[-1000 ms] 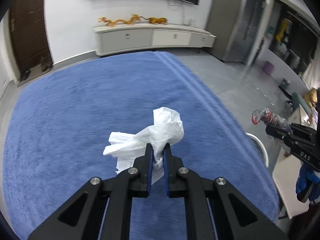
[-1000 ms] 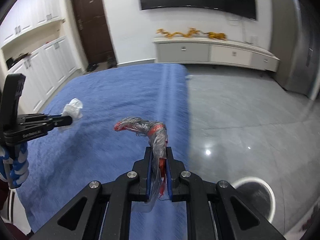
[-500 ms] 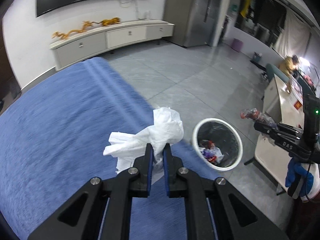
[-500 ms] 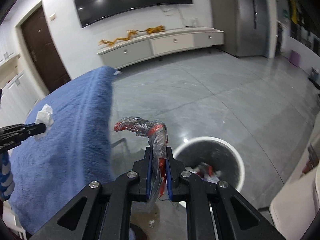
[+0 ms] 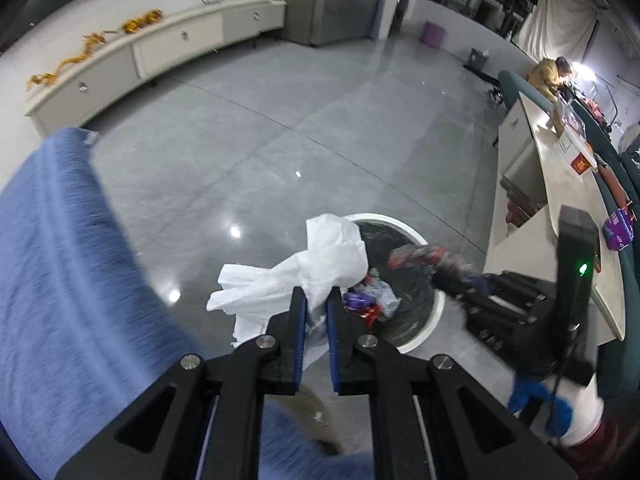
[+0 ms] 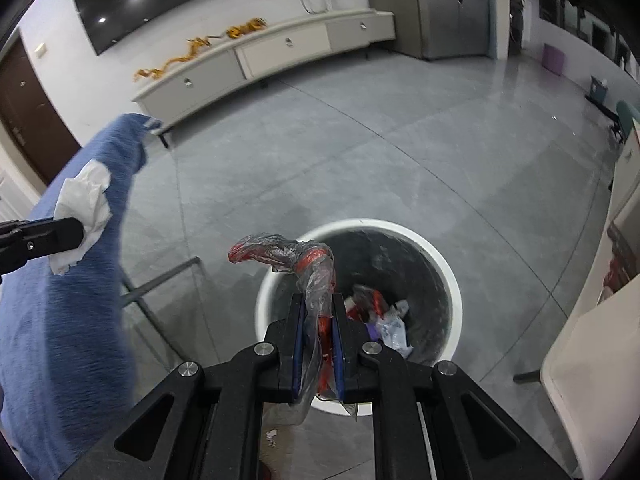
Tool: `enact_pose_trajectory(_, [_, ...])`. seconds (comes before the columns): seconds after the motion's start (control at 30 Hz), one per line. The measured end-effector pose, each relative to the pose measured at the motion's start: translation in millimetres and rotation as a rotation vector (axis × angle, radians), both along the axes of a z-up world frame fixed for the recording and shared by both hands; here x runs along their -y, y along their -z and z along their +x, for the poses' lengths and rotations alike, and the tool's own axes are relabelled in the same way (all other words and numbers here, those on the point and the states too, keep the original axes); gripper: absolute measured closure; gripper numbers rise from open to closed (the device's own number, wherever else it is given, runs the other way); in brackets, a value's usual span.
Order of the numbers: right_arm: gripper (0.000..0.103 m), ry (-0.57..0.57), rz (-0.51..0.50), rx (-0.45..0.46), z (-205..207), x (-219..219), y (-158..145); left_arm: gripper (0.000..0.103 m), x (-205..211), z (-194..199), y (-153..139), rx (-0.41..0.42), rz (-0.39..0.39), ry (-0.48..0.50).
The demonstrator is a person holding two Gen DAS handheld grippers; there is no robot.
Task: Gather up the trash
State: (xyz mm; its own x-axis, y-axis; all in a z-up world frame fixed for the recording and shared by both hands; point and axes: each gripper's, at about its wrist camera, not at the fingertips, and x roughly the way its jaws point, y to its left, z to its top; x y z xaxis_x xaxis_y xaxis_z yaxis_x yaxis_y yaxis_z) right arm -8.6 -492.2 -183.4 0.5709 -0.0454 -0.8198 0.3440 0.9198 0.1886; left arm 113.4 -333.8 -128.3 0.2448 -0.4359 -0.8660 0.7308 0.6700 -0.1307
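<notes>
My left gripper (image 5: 316, 300) is shut on a crumpled white tissue (image 5: 312, 268) and holds it over the near left rim of a white trash bin (image 5: 430, 322) with a black liner. My right gripper (image 6: 318, 304) is shut on a clear plastic wrapper with red print (image 6: 296, 256), above the bin's (image 6: 360, 226) near rim. The bin holds several pieces of trash (image 6: 380, 316). The right gripper (image 5: 448, 280) with its wrapper shows over the bin in the left wrist view. The left gripper's fingers (image 6: 52, 234) and tissue (image 6: 84, 208) show at far left in the right wrist view.
A blue carpeted table (image 5: 52, 280) lies to the left, its metal legs (image 6: 160, 280) beside the bin. A white desk (image 5: 560, 208) stands to the right. The grey tiled floor (image 6: 380, 140) stretches to a long white cabinet (image 6: 260, 56) at the wall.
Both grippers have swung right off the blue table and come over the trash bin, which now sits right under them. Both still hold their trash.
</notes>
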Motion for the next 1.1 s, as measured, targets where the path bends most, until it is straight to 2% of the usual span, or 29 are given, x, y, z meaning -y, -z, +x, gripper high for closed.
enact_pose_trajectory(0.2, [0.091,0.055,0.024,-0.053,2,24,28,0.092,46,8,27,-0.095,-0.009,0.011])
enact_pose_trajectory(0.33, [0.090,0.075,0.038,-0.075,6,38,41,0.090,62,14,38,-0.146,-0.027,0.002])
enact_pose_trajectory(0.37, [0.088,0.076,0.041,-0.080,8,41,44,0.088,65,16,41,-0.160,-0.032,-0.002])
enact_pose_trajectory(0.43, [0.083,0.081,0.038,-0.091,10,43,50,0.075,71,19,45,-0.183,-0.042,-0.005])
enact_pose_trajectory(0.5, [0.069,0.086,0.032,-0.102,11,45,54,0.055,74,20,47,-0.187,-0.052,-0.010])
enact_pose_trajectory(0.57, [0.067,0.089,0.030,-0.106,11,45,58,0.051,77,21,48,-0.190,-0.058,-0.011])
enact_pose_trajectory(0.67, [0.061,0.096,0.027,-0.109,10,46,59,0.051,78,20,52,-0.203,-0.052,-0.012])
enact_pose_trajectory(0.87, [0.058,0.101,-0.013,-0.100,2,40,47,0.051,70,12,42,-0.150,-0.049,-0.034])
enact_pose_trajectory(1.1, [0.053,0.100,-0.050,-0.008,-2,20,5,0.051,22,2,0,0.044,-0.068,-0.109])
